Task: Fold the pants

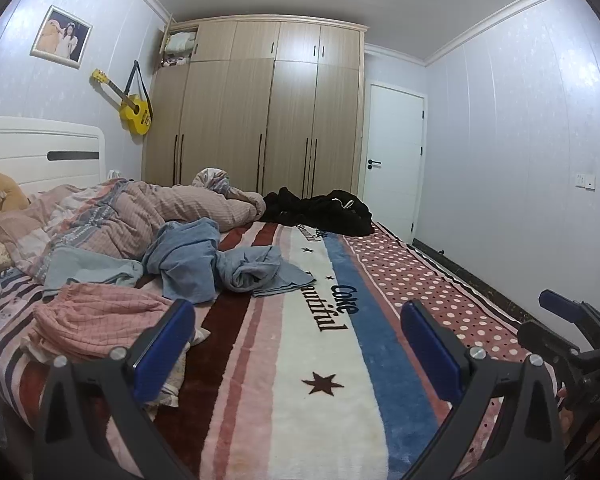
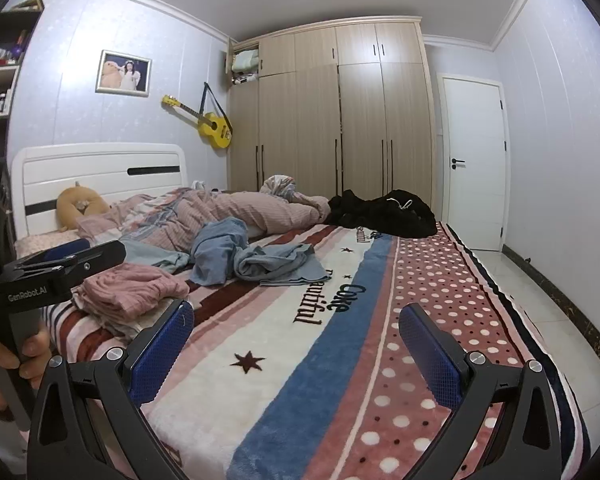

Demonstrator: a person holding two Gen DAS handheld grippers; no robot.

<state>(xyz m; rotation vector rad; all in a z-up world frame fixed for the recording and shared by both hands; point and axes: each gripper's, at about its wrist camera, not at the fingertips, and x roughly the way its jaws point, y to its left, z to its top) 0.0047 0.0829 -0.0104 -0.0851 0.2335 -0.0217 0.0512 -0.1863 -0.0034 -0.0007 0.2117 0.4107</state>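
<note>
Crumpled light blue pants (image 1: 220,260) lie in the middle of the bed, also in the right wrist view (image 2: 256,258). A folded pink checked garment (image 1: 96,320) lies at the near left of the bed, also in the right wrist view (image 2: 132,286). My left gripper (image 1: 298,344) is open and empty, held above the striped blanket (image 1: 300,400) in front of the pants. My right gripper (image 2: 298,348) is open and empty over the blanket, to the right of the left one. The left gripper also shows at the left of the right wrist view (image 2: 66,256).
A bunched pink quilt (image 1: 140,216) and a black garment (image 1: 324,210) lie at the far side of the bed. A plush toy (image 2: 80,206) sits by the white headboard (image 2: 100,172). A wardrobe (image 1: 268,120) and a white door (image 1: 396,160) stand behind.
</note>
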